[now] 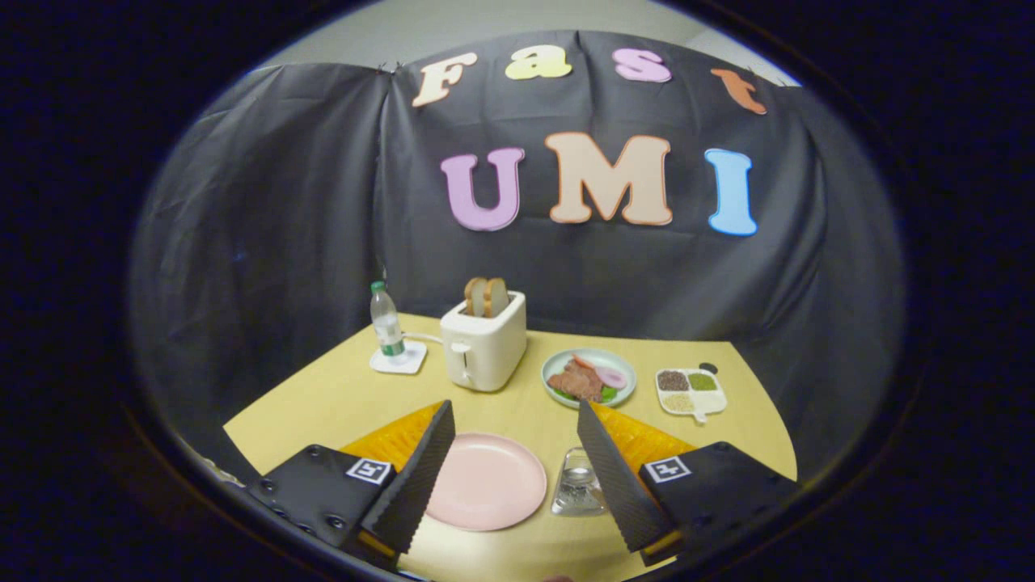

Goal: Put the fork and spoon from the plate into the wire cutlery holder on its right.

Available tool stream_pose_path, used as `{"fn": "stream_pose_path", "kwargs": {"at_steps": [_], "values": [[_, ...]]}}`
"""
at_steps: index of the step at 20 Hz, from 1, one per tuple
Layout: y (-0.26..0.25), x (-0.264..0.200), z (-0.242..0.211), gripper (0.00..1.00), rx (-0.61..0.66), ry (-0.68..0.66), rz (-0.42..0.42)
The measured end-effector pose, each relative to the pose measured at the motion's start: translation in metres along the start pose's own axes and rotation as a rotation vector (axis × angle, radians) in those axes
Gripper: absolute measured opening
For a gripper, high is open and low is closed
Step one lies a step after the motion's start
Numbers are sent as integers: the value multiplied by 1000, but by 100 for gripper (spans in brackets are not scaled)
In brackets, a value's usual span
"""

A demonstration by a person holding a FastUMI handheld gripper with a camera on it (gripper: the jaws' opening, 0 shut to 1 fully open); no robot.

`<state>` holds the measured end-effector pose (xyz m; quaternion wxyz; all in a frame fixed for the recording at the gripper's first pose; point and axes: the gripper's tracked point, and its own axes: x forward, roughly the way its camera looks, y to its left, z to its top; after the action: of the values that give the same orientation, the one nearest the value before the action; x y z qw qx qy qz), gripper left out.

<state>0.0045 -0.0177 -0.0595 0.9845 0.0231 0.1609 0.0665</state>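
Right, I've got the gripper (513,477) spread wide, holding nothing, over the pink plate (485,481); wire holder (579,483) just right. Plate looks bare — I can't spot fork or spoon, so I risk grabbing nothing.

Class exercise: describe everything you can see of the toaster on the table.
The toaster is a white, boxy two-slot model, plastic by its look, standing upright on the yellow table well beyond the open gripper. Two slices of browned bread stick up from its slots. A lever sits on its near end, and a white cord runs from it towards the bottle.
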Motion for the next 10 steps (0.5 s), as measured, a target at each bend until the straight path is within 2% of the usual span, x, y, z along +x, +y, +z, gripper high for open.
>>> {"fn": "stream_pose_path", "kwargs": {"at_steps": [10], "values": [[7,-35,56,97,-36,-300,-108]]}}
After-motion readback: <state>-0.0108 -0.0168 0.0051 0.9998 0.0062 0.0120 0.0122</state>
